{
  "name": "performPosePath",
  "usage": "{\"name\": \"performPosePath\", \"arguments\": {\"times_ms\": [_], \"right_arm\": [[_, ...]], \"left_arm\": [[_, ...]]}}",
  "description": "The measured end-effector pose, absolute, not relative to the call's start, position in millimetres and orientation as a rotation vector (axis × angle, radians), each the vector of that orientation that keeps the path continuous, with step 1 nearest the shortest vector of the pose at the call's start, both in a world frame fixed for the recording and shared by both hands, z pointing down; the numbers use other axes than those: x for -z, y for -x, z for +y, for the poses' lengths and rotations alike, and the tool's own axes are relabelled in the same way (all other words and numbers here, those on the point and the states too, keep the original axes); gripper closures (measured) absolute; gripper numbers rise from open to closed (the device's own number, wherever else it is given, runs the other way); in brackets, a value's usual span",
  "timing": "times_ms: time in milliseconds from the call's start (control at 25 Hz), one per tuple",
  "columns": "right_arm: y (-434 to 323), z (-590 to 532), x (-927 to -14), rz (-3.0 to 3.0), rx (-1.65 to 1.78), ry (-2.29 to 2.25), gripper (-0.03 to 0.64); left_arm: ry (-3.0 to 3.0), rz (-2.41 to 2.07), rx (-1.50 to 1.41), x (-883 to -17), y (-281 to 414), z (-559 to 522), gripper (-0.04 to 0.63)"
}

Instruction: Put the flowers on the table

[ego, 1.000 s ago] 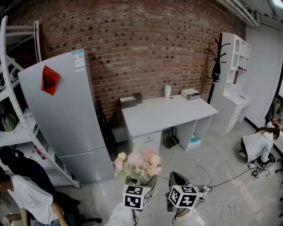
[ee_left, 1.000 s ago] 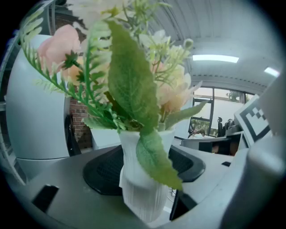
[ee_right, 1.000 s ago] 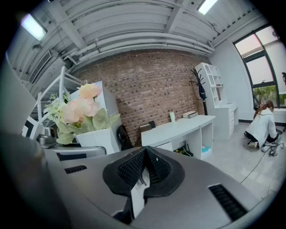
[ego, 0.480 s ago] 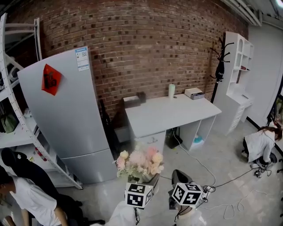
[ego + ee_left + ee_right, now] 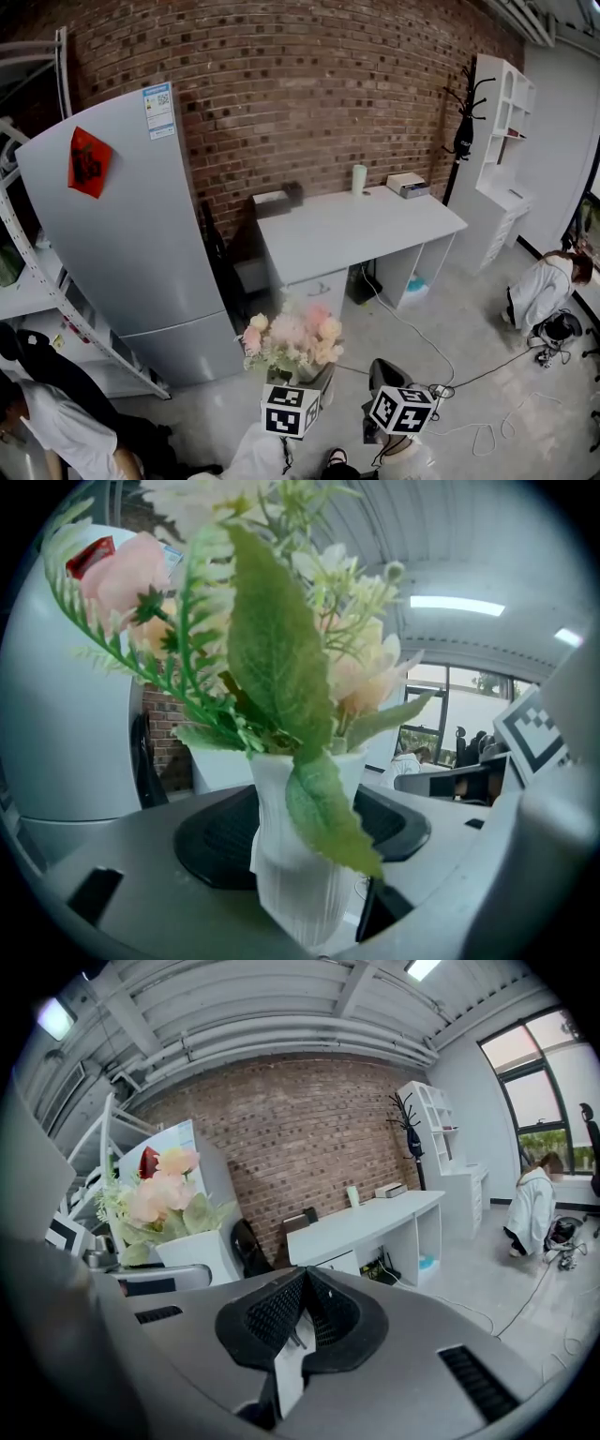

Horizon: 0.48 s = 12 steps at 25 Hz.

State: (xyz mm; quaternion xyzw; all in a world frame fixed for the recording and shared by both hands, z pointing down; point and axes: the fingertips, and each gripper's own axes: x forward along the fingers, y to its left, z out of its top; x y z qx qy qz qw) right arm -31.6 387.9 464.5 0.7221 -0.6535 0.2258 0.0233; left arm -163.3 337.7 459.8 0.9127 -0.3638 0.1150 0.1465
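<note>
A bunch of pale pink and cream flowers (image 5: 292, 339) stands in a white ribbed vase (image 5: 298, 860), held up in the air in front of me. My left gripper (image 5: 298, 377) is shut on the vase, whose sides its jaws press in the left gripper view. The flowers (image 5: 161, 1196) also show at the left of the right gripper view. Beside it, my right gripper (image 5: 382, 377) is shut with nothing in it, and its pads (image 5: 286, 1309) meet. The white table (image 5: 361, 232) stands ahead against the brick wall, some way off.
A grey fridge (image 5: 122, 234) stands left of the table. A cup (image 5: 358, 178), a box (image 5: 406, 184) and a dark case (image 5: 277, 200) sit along the table's back edge. Cables (image 5: 459, 380) cross the floor. One person crouches at the right (image 5: 544, 292), another at the lower left (image 5: 56, 412).
The view has swung a little and the table sits slightly nearer. Both grippers keep their places below, the left still holding the vase.
</note>
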Motion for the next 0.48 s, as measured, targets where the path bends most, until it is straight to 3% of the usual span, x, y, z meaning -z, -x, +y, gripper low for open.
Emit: {"name": "performPosePath", "arguments": {"times_ms": [480], "right_arm": [[-9.1, 303.7, -472.8, -2.049, -0.69, -2.203, 0.594]], "left_arm": [[-2.621, -1.071, -0.337, -467.3, 122.4, 265.2, 0.279]]}}
